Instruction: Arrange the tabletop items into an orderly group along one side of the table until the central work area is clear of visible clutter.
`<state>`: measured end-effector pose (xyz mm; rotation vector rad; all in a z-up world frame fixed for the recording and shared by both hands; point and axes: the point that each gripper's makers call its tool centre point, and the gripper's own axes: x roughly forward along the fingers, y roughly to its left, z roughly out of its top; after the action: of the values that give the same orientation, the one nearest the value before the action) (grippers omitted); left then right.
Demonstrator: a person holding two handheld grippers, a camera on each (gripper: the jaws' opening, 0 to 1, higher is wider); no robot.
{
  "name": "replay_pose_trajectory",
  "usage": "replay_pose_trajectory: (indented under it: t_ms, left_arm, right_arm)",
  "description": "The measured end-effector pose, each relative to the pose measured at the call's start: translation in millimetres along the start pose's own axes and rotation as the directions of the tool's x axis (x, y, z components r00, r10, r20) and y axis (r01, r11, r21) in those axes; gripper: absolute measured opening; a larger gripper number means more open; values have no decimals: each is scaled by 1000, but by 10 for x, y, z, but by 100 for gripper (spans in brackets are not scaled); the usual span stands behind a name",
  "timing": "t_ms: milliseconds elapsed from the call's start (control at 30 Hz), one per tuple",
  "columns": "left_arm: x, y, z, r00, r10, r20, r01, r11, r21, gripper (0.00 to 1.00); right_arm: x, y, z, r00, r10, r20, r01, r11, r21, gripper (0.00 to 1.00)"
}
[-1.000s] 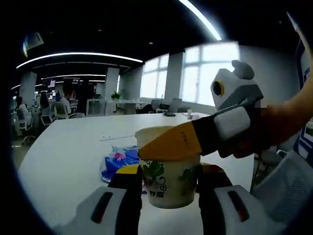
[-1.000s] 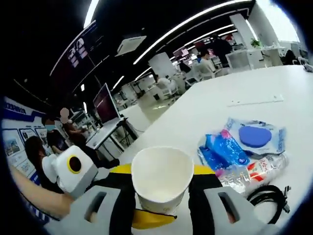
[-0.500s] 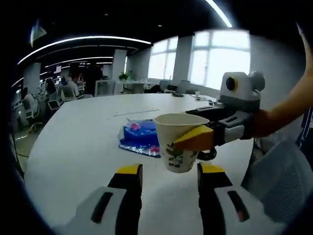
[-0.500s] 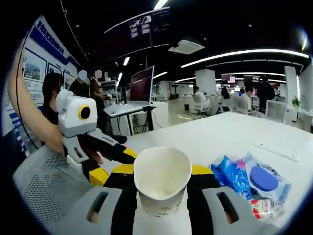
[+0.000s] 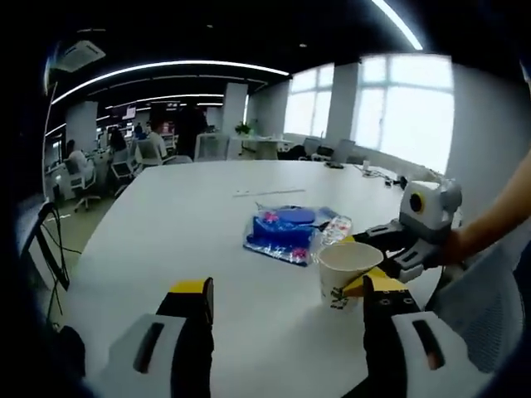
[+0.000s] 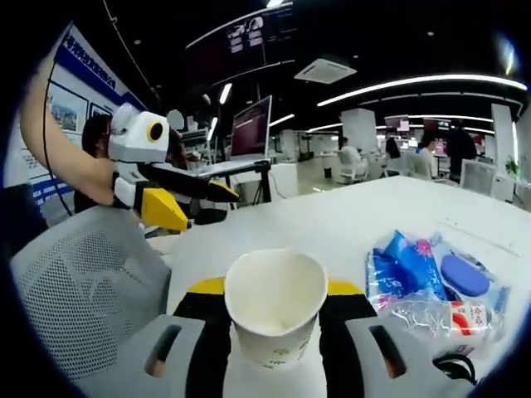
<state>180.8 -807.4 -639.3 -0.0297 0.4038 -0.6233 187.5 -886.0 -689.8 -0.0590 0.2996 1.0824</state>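
A white paper cup with a green print sits between my right gripper's jaws, which are shut on its sides just above the white table. In the left gripper view the same cup stands low over the table at the right, with the right gripper closed around it. My left gripper is open, with nothing between its yellow-tipped fingers. It hangs apart from the cup, up at the left in the right gripper view.
Blue snack packets and a clear plastic bottle lie together beside the cup. A black cable curls close by. A grey mesh chair stands at the table's edge. Office desks and people are far behind.
My left gripper has drawn back from the cup and now stands well clear of it, jaws wider apart. The right gripper keeps its hold on the cup.
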Motion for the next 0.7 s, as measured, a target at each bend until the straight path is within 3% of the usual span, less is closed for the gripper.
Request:
replay_pose_trajectory:
  t_ms: [200,333,700]
  left_arm:
    - [-22,-52,-50,1000,-17,-19,17,1000,5,74]
    - [-12,-99,-18,1000,-30,7,30,998,-50,76]
    - [2,-123,0,999,-44,11,44,998,-52,77]
  right_arm:
    - [-58,7,-219,999,9,-41,-9,1000,17,40]
    - [-108,36,-267,999,24,-48,-23,1000,21,41]
    - [-111,119,-360,993,50,-111,-53,998,-30,43]
